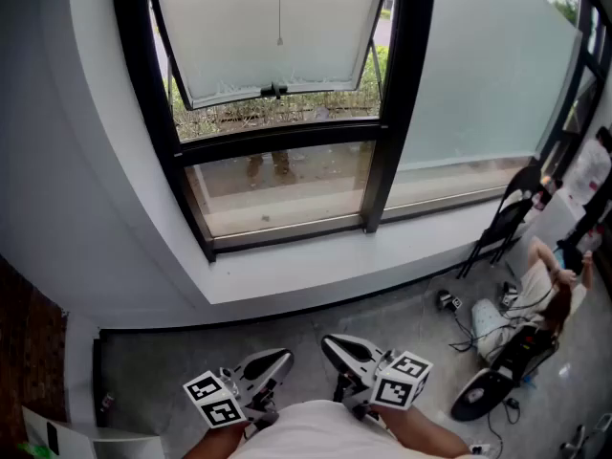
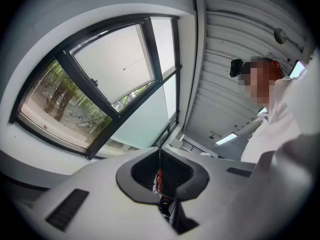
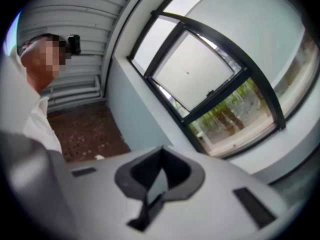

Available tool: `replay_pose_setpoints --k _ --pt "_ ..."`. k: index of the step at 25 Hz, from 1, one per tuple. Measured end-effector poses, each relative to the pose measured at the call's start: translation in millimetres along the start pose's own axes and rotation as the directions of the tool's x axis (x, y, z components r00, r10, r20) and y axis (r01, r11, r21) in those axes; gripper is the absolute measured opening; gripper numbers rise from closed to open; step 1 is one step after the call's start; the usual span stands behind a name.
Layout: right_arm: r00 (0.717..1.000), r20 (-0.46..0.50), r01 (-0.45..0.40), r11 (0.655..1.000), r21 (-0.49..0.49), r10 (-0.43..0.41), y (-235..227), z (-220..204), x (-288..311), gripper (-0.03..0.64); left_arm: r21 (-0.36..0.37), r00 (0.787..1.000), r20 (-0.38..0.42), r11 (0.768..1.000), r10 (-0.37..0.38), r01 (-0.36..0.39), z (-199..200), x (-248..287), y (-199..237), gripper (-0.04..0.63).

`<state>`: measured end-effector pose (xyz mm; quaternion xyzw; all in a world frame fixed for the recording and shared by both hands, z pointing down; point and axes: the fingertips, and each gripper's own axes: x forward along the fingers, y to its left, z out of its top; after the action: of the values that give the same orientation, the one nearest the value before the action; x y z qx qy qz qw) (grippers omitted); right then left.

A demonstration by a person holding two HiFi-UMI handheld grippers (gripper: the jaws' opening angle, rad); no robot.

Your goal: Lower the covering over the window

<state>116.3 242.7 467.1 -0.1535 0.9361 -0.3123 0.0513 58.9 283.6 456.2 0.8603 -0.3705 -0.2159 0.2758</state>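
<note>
- Black-framed window (image 1: pixel 406 84) seen at 12 o'clock in head view.
- Pale covering (image 1: pixel 478 65) seen over right pane at 2 o'clock, lower edge near sill.
- Tilted-out sash (image 1: pixel 268 27) at 12.
- Left gripper (image 1: pixel 283 356) at 7 and right gripper (image 1: pixel 329 341) at 5, jaws of both pressed together, well apart from window.
- Thin pull cord (image 1: pixel 279 8) hung before sash.

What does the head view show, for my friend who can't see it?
A black-framed window fills the view, a thin cord hanging before its tilted-open top pane. The left gripper and right gripper sit below, shut and empty.
</note>
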Motion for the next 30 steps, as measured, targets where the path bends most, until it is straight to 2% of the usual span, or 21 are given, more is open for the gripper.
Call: replay_pose_setpoints --k 8,13,20,25,30 --pt "0.999 -0.027 0.030 0.997 -0.065 -0.032 -10 8 -3 0.021 -0.008 1.000 -0.015 1.000 0.010 -0.010 -2 16 6 0.020" --pt "0.998 -0.059 0.017 0.995 -0.095 -0.023 -33 27 -3 0.021 0.002 1.000 0.010 1.000 0.012 -0.012 7 44 13 0.020" --pt "0.989 -0.134 0.042 0.978 -0.204 -0.070 -86 64 0 0.023 0.107 0.997 0.030 0.992 0.066 -0.069 27 92 28 0.020" --pt "0.988 -0.145 0.006 0.954 -0.301 -0.052 -111 101 3 0.025 0.189 0.991 0.064 0.974 0.113 -0.124 47 123 38 0.021" --pt "0.989 -0.140 -0.014 0.934 -0.356 -0.039 -128 112 8 0.032 0.234 0.978 0.103 0.952 0.179 -0.199 54 130 52 0.021"
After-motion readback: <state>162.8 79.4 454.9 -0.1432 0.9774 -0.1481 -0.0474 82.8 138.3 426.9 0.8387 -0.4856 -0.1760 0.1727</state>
